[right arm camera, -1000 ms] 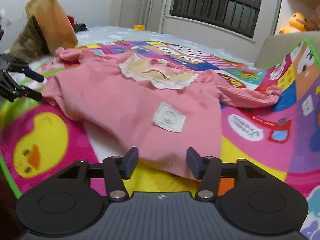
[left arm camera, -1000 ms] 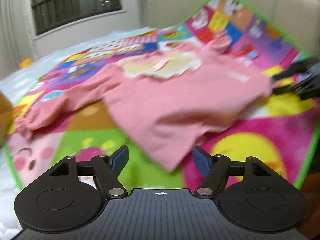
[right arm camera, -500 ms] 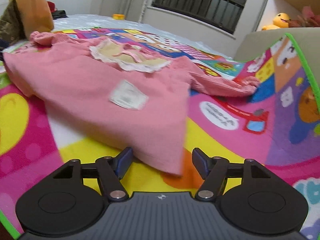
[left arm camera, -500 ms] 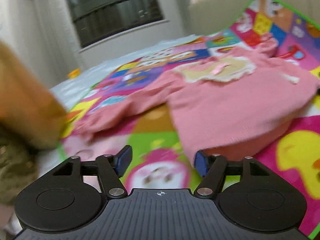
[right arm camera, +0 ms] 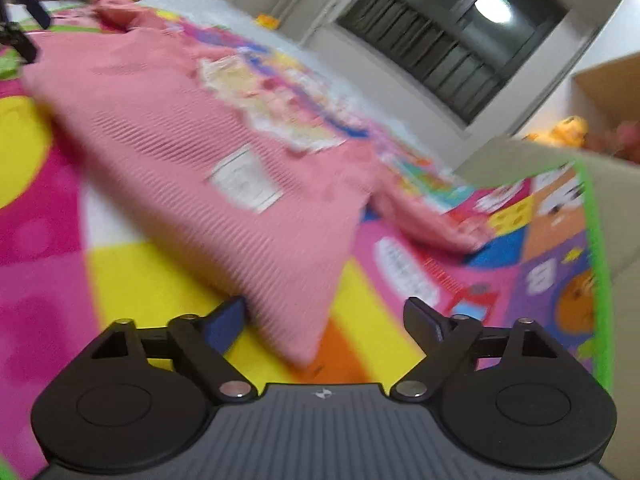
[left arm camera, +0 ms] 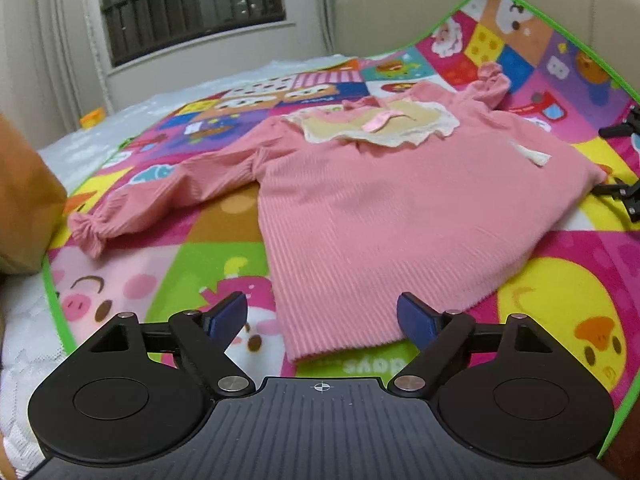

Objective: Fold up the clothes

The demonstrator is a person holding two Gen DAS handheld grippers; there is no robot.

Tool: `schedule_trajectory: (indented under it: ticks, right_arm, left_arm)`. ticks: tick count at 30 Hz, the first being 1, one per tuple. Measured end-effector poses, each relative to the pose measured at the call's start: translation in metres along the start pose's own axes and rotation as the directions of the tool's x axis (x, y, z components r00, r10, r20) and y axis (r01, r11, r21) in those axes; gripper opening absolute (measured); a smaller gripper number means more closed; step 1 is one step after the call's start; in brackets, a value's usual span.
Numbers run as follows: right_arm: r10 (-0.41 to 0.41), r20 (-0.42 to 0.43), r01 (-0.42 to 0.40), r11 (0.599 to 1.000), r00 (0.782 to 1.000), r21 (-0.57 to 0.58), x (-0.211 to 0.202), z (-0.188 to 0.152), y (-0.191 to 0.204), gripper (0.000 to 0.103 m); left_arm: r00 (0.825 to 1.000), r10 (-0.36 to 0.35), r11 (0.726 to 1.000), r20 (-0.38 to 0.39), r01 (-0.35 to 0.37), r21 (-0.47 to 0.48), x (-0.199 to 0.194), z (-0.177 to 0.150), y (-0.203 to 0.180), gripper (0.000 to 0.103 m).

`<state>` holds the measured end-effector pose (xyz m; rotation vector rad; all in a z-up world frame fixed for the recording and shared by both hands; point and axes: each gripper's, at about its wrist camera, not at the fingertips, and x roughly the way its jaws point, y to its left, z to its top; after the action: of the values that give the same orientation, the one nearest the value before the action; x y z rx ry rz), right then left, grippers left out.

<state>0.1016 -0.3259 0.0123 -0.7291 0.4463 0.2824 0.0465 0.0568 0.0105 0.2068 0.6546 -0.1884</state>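
Two grippers sit low over a pink sweater that lies flat on a bright play mat — sleeves spread out to the sides. Left gripper fingers are wide apart at one bottom corner. Right gripper fingers are wide apart too, holding nothing — by the other corner.

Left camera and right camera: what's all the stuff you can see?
Top: one, pink, flat on the mat, sleeves out.
Collar: one, cream, on the top's neck.
Patch: one, white, on the top.
Mat: one, many colours, under the top.
Window: one, dark, back wall.
Plush toy: one, yellow, behind the headboard.
Left gripper: black, open, at the hem.
Right gripper: black, open, at the hem.
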Motion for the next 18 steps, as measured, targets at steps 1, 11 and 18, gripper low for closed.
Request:
schedule_trajectory:
  ticks: [1, 11, 18]
  right_arm:
    - [-0.019, 0.007, 0.019, 0.999, 1.0, 0.043, -0.001, 0.003, -0.009, 0.067]
    - [-0.037, -0.103, 0.065, 0.955, 0.994, 0.288, -0.023, -0.028, -0.059, 0.062]
    - [0.143, 0.081, -0.163, 0.794, 0.986, 0.586, -0.032, -0.017, -0.09, 0.09]
  left_arm:
    - [1.0, 0.024, 1.0, 0.005, -0.024, 0.001, -0.001, 0.001, 0.003, 0.087]
    - [0.991, 0.127, 0.986, -0.041, -0.131, -0.103, -0.027, -0.014, 0.049, 0.086]
    - [0.962, -0.24, 0.922, 0.131, 0.268, -0.279, -0.031, 0.021, 0.046, 0.094]
